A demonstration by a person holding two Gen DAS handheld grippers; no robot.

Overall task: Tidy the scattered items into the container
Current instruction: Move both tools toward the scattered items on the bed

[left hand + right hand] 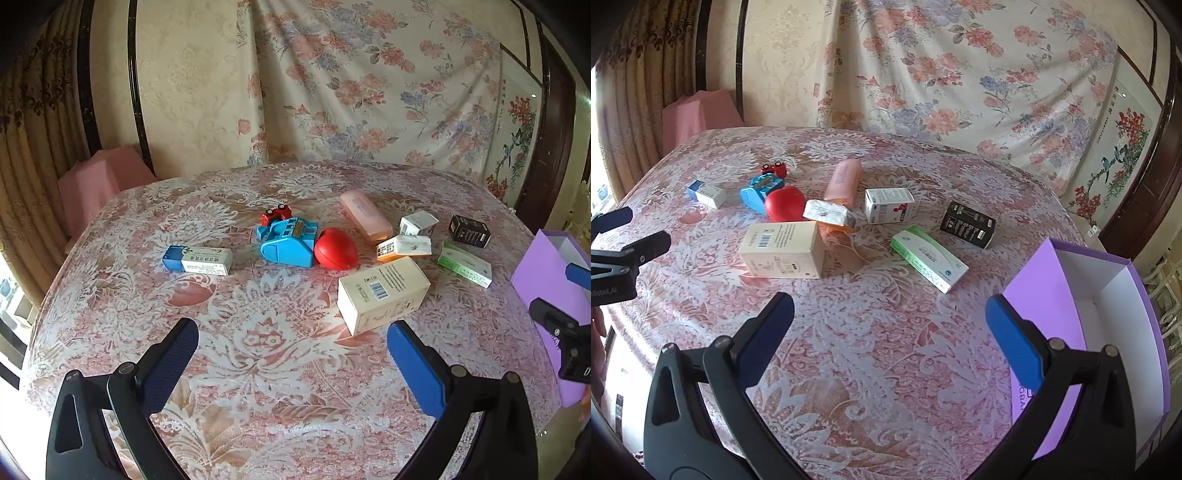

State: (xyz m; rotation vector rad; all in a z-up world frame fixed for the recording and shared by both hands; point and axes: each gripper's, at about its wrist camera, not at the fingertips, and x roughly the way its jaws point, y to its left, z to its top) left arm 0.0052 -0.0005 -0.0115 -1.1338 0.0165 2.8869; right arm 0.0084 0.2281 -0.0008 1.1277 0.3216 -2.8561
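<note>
Around the red ball [785, 208] there were six cartons: a blue-and-white carton [707, 194] to its left, a large cream carton [783, 249] in front of it, a small orange-and-white carton [830, 215] just to its right, and farther right a white carton [888, 205], a green-and-white carton [929, 258] and a black carton [967, 224]. Two toys lay left of and behind the ball: one blue toy [759, 192], one small red toy car [774, 168]. One pink case [844, 181] lay behind and to its right. One purple box [1123, 317] stood far right of it.
</note>
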